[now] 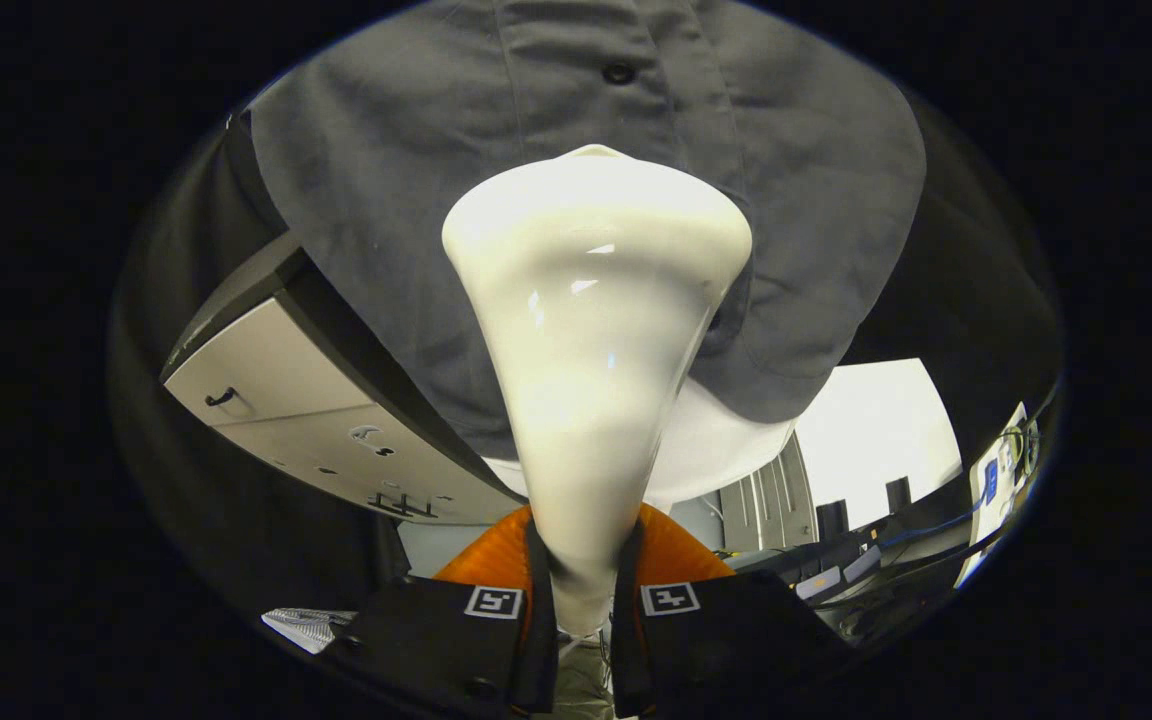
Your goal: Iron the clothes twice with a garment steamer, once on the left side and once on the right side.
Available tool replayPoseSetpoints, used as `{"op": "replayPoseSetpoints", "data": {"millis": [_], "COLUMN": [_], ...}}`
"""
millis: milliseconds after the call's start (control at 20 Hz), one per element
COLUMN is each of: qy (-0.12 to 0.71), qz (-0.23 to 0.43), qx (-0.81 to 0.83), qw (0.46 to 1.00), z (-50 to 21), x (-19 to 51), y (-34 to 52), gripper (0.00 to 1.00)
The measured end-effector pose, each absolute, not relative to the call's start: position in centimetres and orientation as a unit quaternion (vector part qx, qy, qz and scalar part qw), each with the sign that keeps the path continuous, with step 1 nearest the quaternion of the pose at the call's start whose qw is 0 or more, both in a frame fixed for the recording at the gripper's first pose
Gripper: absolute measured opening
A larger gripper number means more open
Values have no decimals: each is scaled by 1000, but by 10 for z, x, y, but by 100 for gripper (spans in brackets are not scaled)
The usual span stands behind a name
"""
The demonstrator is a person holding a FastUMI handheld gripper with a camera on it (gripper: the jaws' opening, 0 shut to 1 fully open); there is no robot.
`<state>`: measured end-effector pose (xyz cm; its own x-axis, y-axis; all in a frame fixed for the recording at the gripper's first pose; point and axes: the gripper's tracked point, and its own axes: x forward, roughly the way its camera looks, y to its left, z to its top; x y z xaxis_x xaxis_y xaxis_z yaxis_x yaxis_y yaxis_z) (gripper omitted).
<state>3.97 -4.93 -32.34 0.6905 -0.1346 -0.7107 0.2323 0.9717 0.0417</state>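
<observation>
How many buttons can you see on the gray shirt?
1. A dark button sits on the gray shirt, on its middle strip, just beyond the white steamer head. More may hide behind the steamer. The gripper jaws are shut on its handle.

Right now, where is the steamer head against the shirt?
In the gripper view, the white steamer, clamped between both fingers, has its head on the grey shirt, just below the dark button on the placket.
</observation>
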Motion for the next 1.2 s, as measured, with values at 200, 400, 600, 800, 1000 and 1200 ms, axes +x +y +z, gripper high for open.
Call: {"op": "replayPoseSetpoints", "data": {"millis": [200, 400, 600, 800, 1000, 1200], "qy": [345, 307, 277, 248, 226, 205], "qz": [-94, -87, -82, -78, -74, -78], "qx": [48, 31, 15, 3, -10, -7], "qw": [933, 947, 957, 966, 971, 976], "z": [-269, -217, -170, -126, -87, -55], "x": [41, 41, 41, 39, 45, 53], "y": [-44, -47, -51, -53, -58, -65], "gripper": [29, 29, 29, 29, 29, 29]}}
